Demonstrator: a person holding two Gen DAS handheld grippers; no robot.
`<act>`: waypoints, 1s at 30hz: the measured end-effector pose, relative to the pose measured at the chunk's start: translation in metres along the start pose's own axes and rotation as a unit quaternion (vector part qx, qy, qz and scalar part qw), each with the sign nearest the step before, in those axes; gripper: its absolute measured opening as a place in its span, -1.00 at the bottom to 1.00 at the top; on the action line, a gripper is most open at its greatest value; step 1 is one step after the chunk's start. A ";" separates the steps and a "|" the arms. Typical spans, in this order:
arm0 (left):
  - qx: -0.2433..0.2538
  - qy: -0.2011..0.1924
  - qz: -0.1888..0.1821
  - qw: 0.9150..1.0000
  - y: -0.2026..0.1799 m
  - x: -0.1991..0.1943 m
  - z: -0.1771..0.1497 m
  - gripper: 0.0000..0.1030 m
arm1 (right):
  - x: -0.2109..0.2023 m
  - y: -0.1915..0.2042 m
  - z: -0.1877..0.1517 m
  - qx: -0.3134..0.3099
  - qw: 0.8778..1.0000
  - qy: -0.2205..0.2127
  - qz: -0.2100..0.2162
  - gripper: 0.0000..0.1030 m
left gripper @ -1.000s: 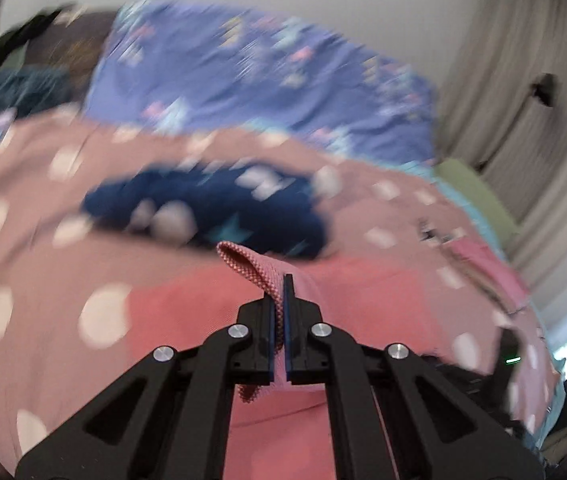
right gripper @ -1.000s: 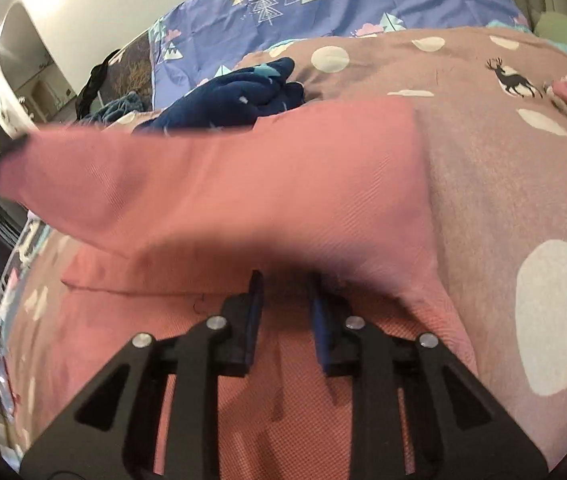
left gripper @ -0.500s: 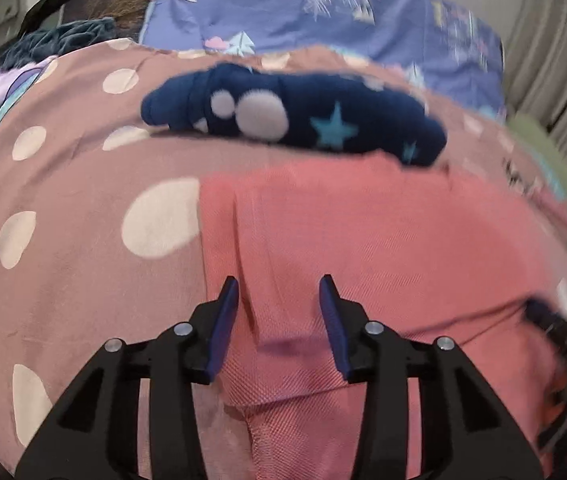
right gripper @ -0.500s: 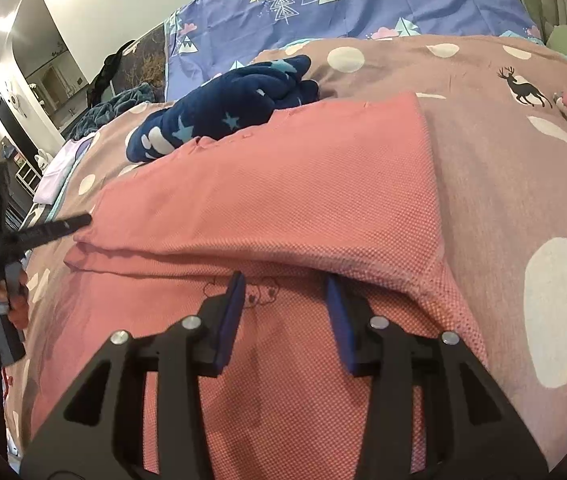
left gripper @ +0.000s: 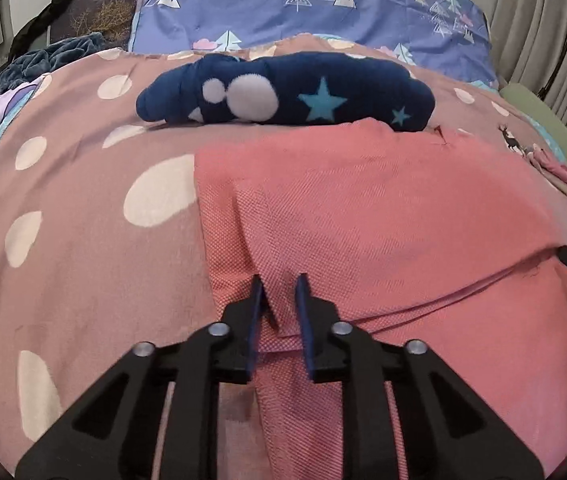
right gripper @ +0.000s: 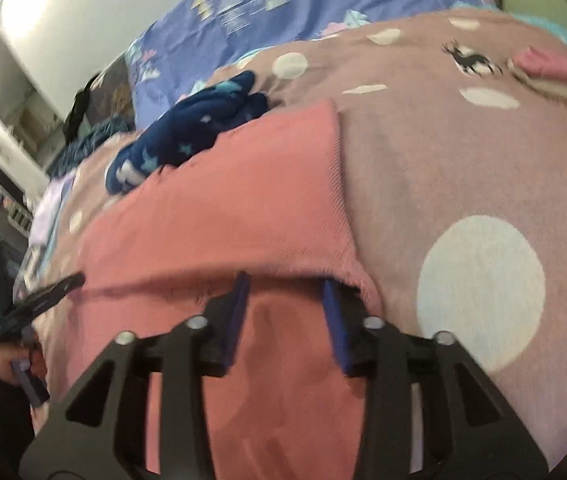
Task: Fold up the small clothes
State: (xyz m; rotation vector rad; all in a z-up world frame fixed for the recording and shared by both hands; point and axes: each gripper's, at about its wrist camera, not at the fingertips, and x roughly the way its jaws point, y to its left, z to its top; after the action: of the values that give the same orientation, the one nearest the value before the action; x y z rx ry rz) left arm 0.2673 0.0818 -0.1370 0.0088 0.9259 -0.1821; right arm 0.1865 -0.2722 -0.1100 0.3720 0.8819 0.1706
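Lying folded now on the bed (left gripper: 63,240), the pink garment (left gripper: 383,220) has its top half doubled over the bottom half. A sec ago the left hand-held gripper was clamped on a bunched pink corner and carrying it up and over; half a sec ago it had already let go w/ the fingers spread wide. So the fold-over looks done, and by my read what's left is tidying the edge or starting a second fold.

The brown spotted bedspread carries everything; the purple tree-print pillow (left gripper: 323,4) sits at the far end. A navy star-print item (left gripper: 283,92) lies bunched just beyond the garment's far edge, touching or nearly so. Another pink-and-tan item (right gripper: 555,68) sits well apart at the far right.

The folded edge runs left to right across the near part of the garment, layered hems showing in the left wrist view.

Left hand-held gripper (left gripper: 279,312): part open, narrower than half a sec ago, fingers straddling a small raised flap at the near left corner of the fold. Nothing pinched yet; cloth sits between, not clamped.

Right hand-held gripper (right gripper: 285,312): wide open, more so than before, tips right at the fold edge near the garment's right corner. View is blurred, so can't tell whether the tips sit under the top layer or just touch it. It grips nothing.
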 end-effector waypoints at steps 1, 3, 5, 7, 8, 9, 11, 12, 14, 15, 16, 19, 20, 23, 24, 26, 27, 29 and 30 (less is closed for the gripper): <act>-0.006 -0.008 -0.004 1.000 0.002 -0.003 -0.002 -0.55 | -0.004 0.004 -0.002 -0.010 1.000 0.005 0.002 0.03; -0.010 -0.009 -0.002 1.000 0.002 -0.010 -0.002 -0.48 | -0.015 0.015 -0.002 -0.038 0.999 0.015 0.021 0.02; -0.005 -0.023 0.005 1.000 -0.003 -0.021 -0.001 -0.42 | -0.026 0.023 0.002 -0.051 0.998 0.005 0.043 -0.05; -0.006 -0.038 -0.011 0.999 -0.006 -0.030 0.001 -0.42 | -0.036 0.032 0.013 -0.061 0.997 -0.017 0.048 -0.25; -0.008 -0.042 -0.017 0.999 -0.009 -0.031 0.002 -0.42 | -0.036 0.037 0.020 -0.065 0.997 -0.030 0.042 -0.28; -0.007 -0.041 -0.016 0.999 -0.012 -0.030 0.003 -0.42 | -0.032 0.038 0.025 -0.066 0.997 -0.033 0.032 -0.36; -0.003 -0.020 -0.004 1.000 -0.015 -0.016 0.001 -0.42 | -0.007 0.034 0.032 -0.066 0.998 -0.009 -0.009 -0.45; 0.001 -0.002 0.007 1.000 -0.015 -0.002 -0.004 -0.42 | 0.016 0.026 0.030 -0.065 0.996 0.025 -0.056 -0.47; 0.034 -0.031 0.020 0.999 -0.020 0.003 -0.015 -0.39 | 0.040 0.006 0.019 -0.053 0.996 0.042 -0.064 -0.55; 0.035 -0.031 0.021 0.999 -0.020 0.001 -0.015 -0.39 | 0.036 0.004 0.015 -0.056 0.997 0.025 -0.054 -0.55; 0.036 -0.029 0.025 0.999 -0.021 0.000 -0.014 -0.39 | 0.033 0.006 0.013 -0.066 0.996 0.021 -0.057 -0.55; 0.047 -0.028 0.045 0.997 -0.026 -0.005 -0.015 -0.34 | 0.021 0.013 0.008 -0.080 0.994 0.007 -0.074 -0.55; 0.045 -0.026 0.049 0.997 -0.027 -0.010 -0.015 -0.30 | 0.012 0.013 0.005 -0.079 0.994 0.008 -0.074 -0.54; 0.027 -0.053 0.017 0.998 -0.022 -0.047 -0.031 0.04 | -0.016 0.008 -0.009 -0.070 0.996 -0.002 -0.054 -0.53; 0.023 -0.061 0.013 0.998 -0.018 -0.057 -0.038 0.19 | -0.026 0.004 -0.013 -0.066 0.996 -0.008 -0.057 -0.52; 0.015 -0.063 0.004 0.998 -0.010 -0.075 -0.058 0.20 | -0.048 -0.006 -0.024 -0.047 0.997 -0.012 -0.057 -0.52; 0.007 -0.051 -0.009 0.999 -0.004 -0.081 -0.071 0.20 | -0.057 -0.012 -0.031 -0.037 0.998 -0.011 -0.053 -0.52; -0.003 -0.024 -0.030 0.999 0.004 -0.089 -0.095 0.20 | -0.071 -0.022 -0.047 -0.019 0.999 -0.004 -0.043 -0.52; -0.006 -0.006 -0.042 0.999 0.006 -0.092 -0.109 0.20 | -0.077 -0.024 -0.055 -0.016 0.999 -0.001 -0.039 -0.52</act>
State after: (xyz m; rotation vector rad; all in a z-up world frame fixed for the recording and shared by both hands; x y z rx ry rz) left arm 0.1276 0.1114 -0.1303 -0.0431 0.9163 -0.2545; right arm 0.0954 -0.3041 -0.0955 0.3082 0.8889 0.1120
